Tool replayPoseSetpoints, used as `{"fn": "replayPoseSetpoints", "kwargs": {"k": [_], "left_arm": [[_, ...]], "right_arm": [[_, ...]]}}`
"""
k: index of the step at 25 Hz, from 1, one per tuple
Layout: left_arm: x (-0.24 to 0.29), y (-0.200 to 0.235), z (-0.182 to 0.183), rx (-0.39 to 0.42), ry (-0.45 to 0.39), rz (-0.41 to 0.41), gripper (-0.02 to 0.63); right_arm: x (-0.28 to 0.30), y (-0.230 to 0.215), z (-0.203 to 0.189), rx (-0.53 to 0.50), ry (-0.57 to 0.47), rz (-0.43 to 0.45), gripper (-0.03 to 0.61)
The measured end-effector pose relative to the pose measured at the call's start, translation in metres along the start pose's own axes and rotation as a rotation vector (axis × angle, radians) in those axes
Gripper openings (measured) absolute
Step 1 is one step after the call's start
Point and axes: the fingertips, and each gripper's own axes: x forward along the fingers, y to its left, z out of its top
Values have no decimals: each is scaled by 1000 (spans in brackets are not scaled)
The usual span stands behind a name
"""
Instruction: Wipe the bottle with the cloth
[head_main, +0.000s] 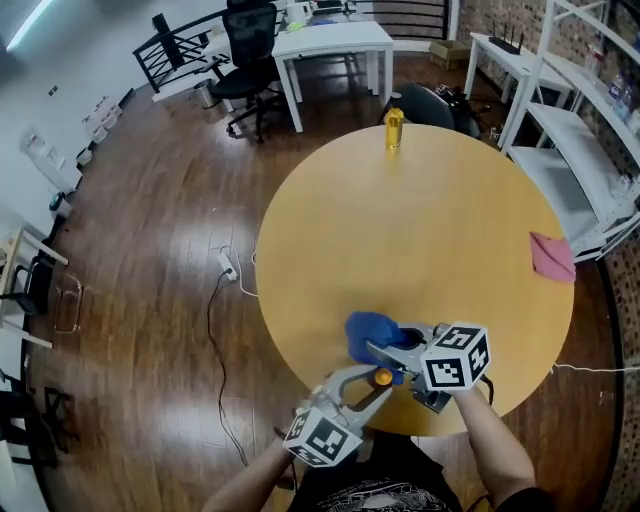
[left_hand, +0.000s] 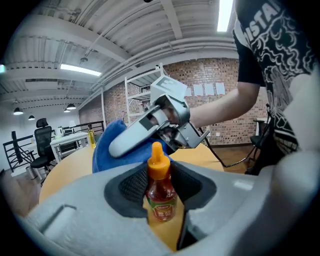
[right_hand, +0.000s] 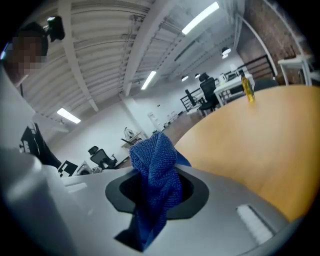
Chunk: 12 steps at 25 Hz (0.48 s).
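Left tool (left_hand: 161, 199) grips bottle (left_hand: 160, 190); right tool (right_hand: 157, 194) clamps blue cloth (right_hand: 159, 167)

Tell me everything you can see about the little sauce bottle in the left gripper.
The bottle is small and clear, plastic by its look, full of red sauce, with a pointed orange cap and a green-and-red label. It stands roughly upright in the left gripper, whose dark pads press its sides, over the round table's near edge. The blue cloth sits just behind it; whether they touch is unclear.
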Motion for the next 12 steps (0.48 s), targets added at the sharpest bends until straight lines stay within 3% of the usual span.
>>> {"fn": "replayPoseSetpoints", "kwargs": {"k": [4, 9, 12], "left_arm": [[-5, 4, -2, 6, 9, 13, 144], [-9, 6, -2, -2, 8, 15, 144], [-5, 7, 0, -1, 8, 12, 144]], "right_arm": [[23, -8, -8, 149, 55, 150, 83], [43, -16, -32, 85, 173, 193, 83], [47, -24, -38, 75, 177, 209, 81]]}}
